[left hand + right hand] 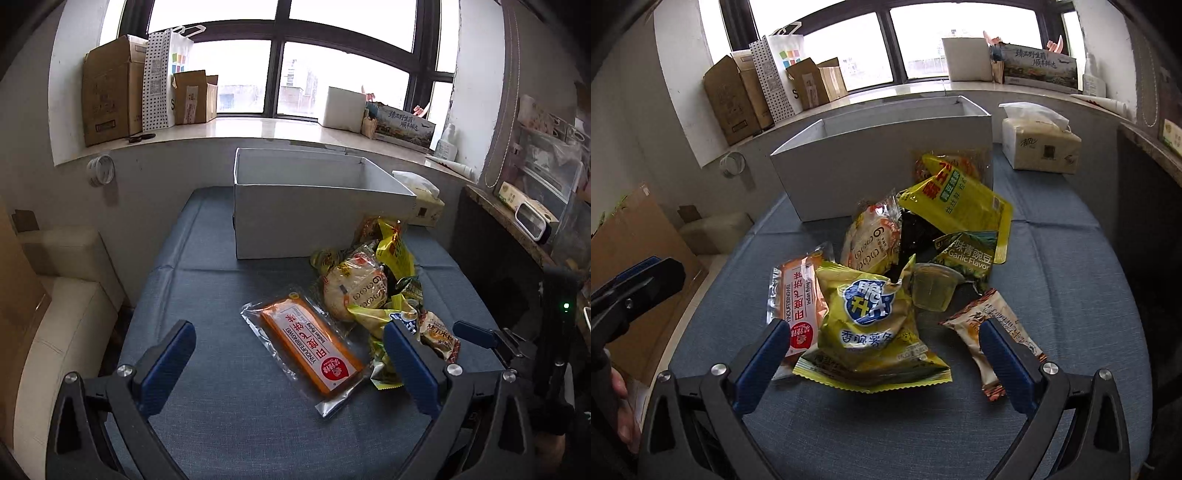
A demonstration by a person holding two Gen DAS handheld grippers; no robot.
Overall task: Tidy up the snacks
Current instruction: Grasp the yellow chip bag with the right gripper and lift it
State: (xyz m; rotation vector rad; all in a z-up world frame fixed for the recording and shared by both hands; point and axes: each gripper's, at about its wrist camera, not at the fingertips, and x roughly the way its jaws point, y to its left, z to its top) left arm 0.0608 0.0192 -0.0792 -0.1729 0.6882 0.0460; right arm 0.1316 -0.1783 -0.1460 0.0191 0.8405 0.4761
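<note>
The right gripper (882, 363) stood wide apart and held nothing, with the yellow potato chip bag (868, 321) lying between its blue fingers (764, 358), low in the centre of the frame. The bag's long axis ran roughly away from the gripper, toward the white box (849, 173) at upper centre. This arm looked the nearer one to the chips.

The left gripper (291, 363) was likewise spread and empty. The orange flatbread packet (310, 343) lay flat between its fingers, slanting from upper left to lower right, so a grasp across its narrow width would likely need a wrist turn.

The remaining snacks were heaped on the blue bench (1071, 295) in front of the box: a round cake packet (871, 240), a green pea packet (964, 254), a jelly cup (932, 288). The box appeared empty, so sorting had seemingly not begun.
</note>
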